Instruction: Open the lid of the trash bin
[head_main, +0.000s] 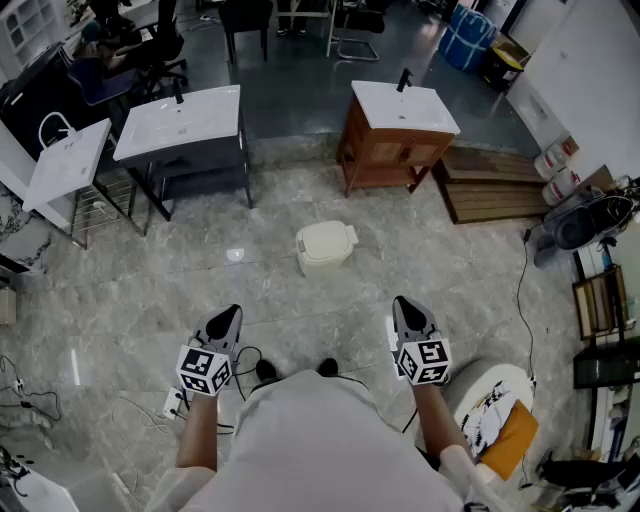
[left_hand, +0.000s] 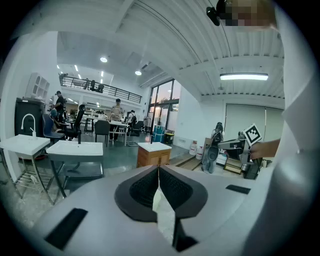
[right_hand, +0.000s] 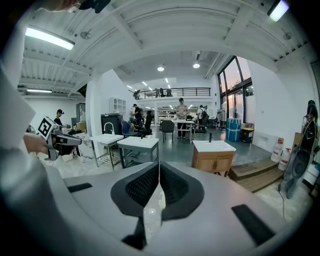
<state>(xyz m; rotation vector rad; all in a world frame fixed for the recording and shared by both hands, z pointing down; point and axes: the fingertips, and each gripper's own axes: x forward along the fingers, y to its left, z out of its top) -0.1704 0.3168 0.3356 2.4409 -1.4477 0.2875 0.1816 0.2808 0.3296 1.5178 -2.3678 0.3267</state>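
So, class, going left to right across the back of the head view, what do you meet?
Sink on wire rack → sink on dark stand → wooden sink cabinet → wooden platform

left tongs (head_main: 231, 311) | right tongs (head_main: 401, 303): grey, black pads (left_hand: 142, 189) | marker cubes (head_main: 205, 370): black-white | shirt (head_main: 320, 440): white
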